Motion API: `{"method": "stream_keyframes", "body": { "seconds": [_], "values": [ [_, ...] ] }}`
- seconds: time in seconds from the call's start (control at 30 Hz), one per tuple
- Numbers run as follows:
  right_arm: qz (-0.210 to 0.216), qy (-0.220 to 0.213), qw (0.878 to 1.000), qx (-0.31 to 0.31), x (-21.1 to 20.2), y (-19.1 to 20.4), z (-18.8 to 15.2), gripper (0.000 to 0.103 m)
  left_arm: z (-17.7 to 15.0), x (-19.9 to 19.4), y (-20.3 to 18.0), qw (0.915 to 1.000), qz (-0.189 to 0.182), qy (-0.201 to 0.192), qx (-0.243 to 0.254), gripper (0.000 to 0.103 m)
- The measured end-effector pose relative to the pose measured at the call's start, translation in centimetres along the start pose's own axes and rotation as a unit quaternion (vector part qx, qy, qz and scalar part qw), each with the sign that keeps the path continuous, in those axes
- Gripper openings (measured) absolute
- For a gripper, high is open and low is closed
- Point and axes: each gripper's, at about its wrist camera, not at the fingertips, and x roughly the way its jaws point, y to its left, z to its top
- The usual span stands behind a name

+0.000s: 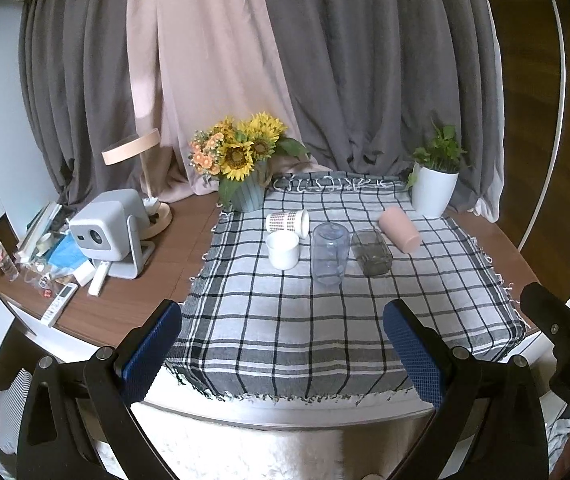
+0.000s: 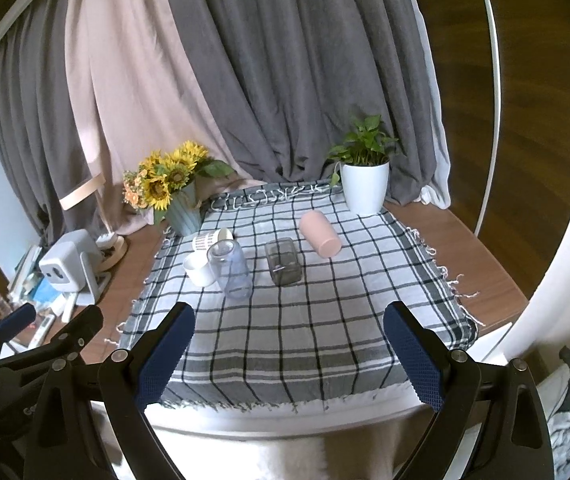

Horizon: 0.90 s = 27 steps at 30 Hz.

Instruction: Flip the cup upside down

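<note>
Several cups sit mid-table on a checked cloth [image 1: 325, 328]. A white cup [image 1: 283, 250] stands upright with its mouth up. A clear bluish cup [image 1: 328, 253] stands with its base up. A patterned cup [image 1: 288, 222], a smoky glass cup [image 1: 371, 251] and a pink cup [image 1: 399, 229] lie on their sides. They also show in the right wrist view: white cup [image 2: 200, 268], clear cup [image 2: 231, 268], glass cup [image 2: 283, 266], pink cup [image 2: 320, 234]. My left gripper [image 1: 281, 352] and my right gripper [image 2: 289, 354] are both open and empty, above the table's near edge.
A sunflower vase [image 1: 245, 192] stands at the cloth's back left and a white plant pot [image 1: 432, 192] at the back right. A projector [image 1: 105, 228], a lamp [image 1: 133, 146], remotes and clutter sit on the left of the wooden table. Curtains hang behind.
</note>
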Motion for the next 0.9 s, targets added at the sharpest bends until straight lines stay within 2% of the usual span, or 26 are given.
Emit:
{"method": "stream_keyframes", "body": {
  "seconds": [0.9],
  "values": [
    [-0.007,-0.003,1.0,0.001,-1.0,0.3,-0.5,0.096,0.0,-0.2,-0.3,1.0,-0.008,0.002,0.002,0.103]
  ]
}}
